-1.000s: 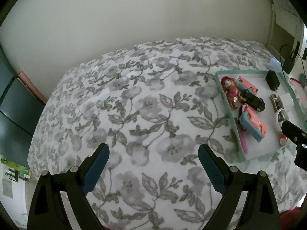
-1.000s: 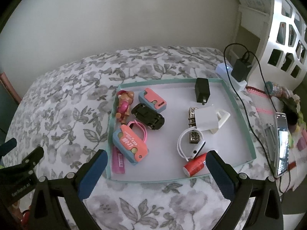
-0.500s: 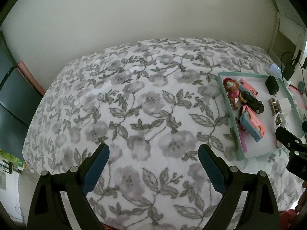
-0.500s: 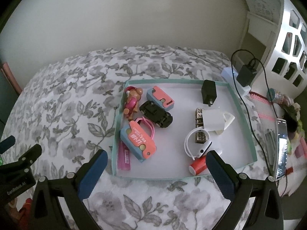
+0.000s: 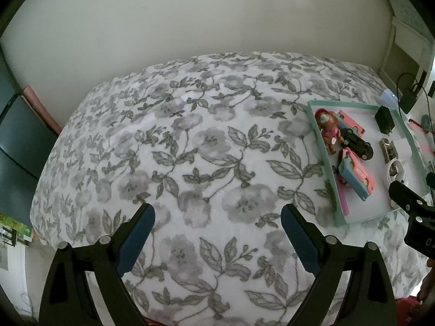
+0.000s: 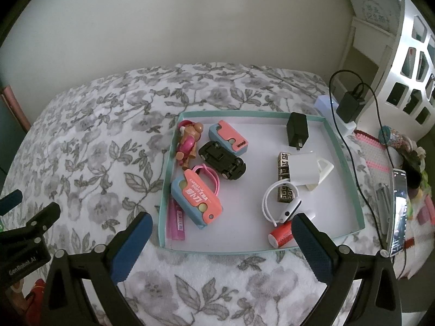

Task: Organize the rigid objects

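Observation:
A teal-rimmed white tray (image 6: 350, 174) lies on the floral bedspread (image 6: 103, 146). In it are a pink dog figure (image 6: 189, 142), a black toy car (image 6: 221, 159), two blue-and-pink cases (image 6: 197, 199), a black charger (image 6: 297, 131), a white charger (image 6: 303, 169), a white earpiece (image 6: 280, 206) and a red cylinder (image 6: 281, 235). My right gripper (image 6: 221, 229) is open and empty, above the tray's near edge. My left gripper (image 5: 217, 225) is open and empty over bare bedspread, left of the tray (image 5: 325, 160).
A phone (image 6: 398, 212), black cables (image 6: 364, 146) and a plugged-in adapter (image 6: 349, 104) lie right of the tray. A white lattice basket (image 6: 407, 62) stands at the far right. A wall runs behind the bed. The bed's left edge drops to dark furniture (image 5: 16, 135).
Both grippers have pulled back and up, so the bed and tray look smaller and farther. The jaws have stayed open and nothing in the tray has moved.

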Action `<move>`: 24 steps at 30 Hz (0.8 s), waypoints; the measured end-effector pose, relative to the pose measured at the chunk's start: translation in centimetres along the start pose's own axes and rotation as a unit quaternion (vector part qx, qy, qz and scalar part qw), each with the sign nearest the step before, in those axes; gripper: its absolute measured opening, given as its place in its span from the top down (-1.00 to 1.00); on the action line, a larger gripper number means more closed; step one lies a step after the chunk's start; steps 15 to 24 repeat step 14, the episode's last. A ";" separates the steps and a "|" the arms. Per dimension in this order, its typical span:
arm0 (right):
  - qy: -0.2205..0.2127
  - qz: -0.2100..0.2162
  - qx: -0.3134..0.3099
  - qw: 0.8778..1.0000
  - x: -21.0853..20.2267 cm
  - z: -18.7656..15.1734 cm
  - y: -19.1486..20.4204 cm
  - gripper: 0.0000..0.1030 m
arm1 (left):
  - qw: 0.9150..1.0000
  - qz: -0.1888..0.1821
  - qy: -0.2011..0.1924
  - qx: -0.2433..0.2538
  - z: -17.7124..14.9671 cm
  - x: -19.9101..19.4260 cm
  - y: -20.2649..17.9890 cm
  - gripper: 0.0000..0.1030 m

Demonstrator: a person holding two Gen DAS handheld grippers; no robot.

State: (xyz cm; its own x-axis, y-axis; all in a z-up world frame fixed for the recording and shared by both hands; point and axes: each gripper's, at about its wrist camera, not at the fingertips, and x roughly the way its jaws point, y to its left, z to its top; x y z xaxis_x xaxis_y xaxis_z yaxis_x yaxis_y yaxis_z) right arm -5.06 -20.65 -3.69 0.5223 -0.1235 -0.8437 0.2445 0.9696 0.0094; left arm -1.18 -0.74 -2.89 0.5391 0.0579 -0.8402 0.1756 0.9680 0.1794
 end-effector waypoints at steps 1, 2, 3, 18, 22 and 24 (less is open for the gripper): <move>0.000 0.000 -0.001 1.000 0.0 0.0 0.0 -1.00 | 1.000 0.000 0.001 0.000 0.0 0.0 0.0 -0.83; 0.001 0.001 -0.001 1.000 0.1 0.0 0.0 -1.00 | 1.000 -0.001 0.002 -0.001 0.0 0.1 0.0 -0.83; 0.001 0.001 -0.002 1.000 0.1 0.0 0.0 -1.00 | 1.000 -0.001 0.003 -0.001 0.0 0.1 0.0 -0.83; 0.005 0.002 -0.005 1.000 0.3 -0.1 0.0 -1.00 | 1.000 -0.010 -0.013 -0.005 0.2 -0.4 0.0 -0.83; 0.005 0.002 -0.005 1.000 0.3 -0.1 0.0 -1.00 | 1.000 -0.010 -0.013 -0.005 0.2 -0.4 0.0 -0.83; 0.005 0.002 -0.005 1.000 0.3 -0.1 0.0 -1.00 | 1.000 -0.010 -0.013 -0.005 0.2 -0.4 0.0 -0.83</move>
